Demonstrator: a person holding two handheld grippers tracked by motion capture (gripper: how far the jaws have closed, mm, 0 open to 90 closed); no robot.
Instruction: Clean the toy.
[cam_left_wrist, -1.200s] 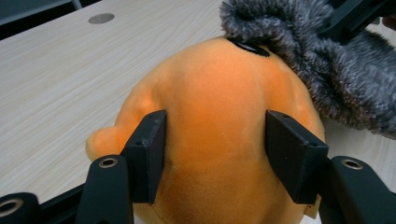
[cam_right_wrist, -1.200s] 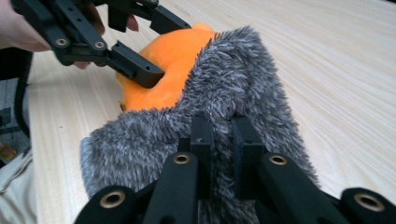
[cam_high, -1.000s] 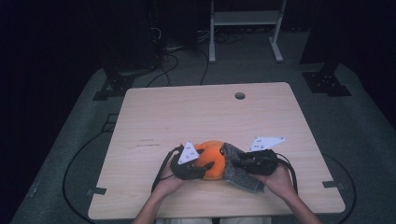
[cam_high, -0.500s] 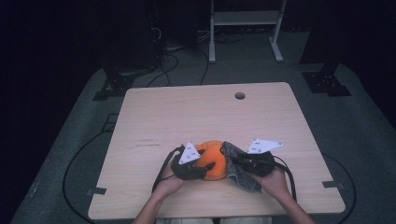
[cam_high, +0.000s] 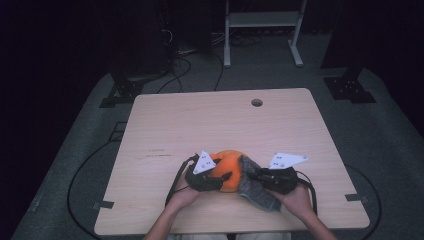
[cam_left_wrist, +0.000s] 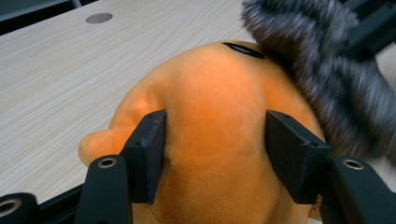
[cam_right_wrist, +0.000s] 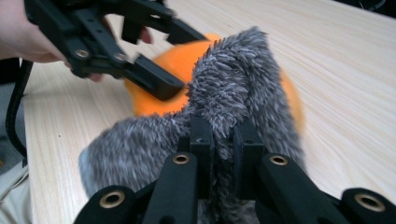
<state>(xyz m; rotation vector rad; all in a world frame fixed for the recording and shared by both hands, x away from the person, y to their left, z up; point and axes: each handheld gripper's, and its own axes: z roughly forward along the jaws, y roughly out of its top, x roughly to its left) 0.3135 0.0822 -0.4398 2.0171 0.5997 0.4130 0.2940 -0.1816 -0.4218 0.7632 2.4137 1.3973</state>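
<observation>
An orange plush toy lies near the table's front edge. My left gripper is shut on it, both pads pressed into its sides, and its jaws have just eased slightly wider. In the left gripper view the plush bulges between the jaws, with grey fuzzy cloth draped over its far right side. My right gripper is shut on that grey fuzzy cloth, pinching a fold of it. The cloth hangs over the plush's right side. The left gripper clamps the plush just beyond.
The pale wooden table has a round cable hole near its far edge. Black cables trail from both grippers off the front edge. Beyond the table stand a white frame and dark stands on grey floor.
The right gripper has shifted slightly and now pinches the grey cloth tightly. The left hand and the plush have kept still.
</observation>
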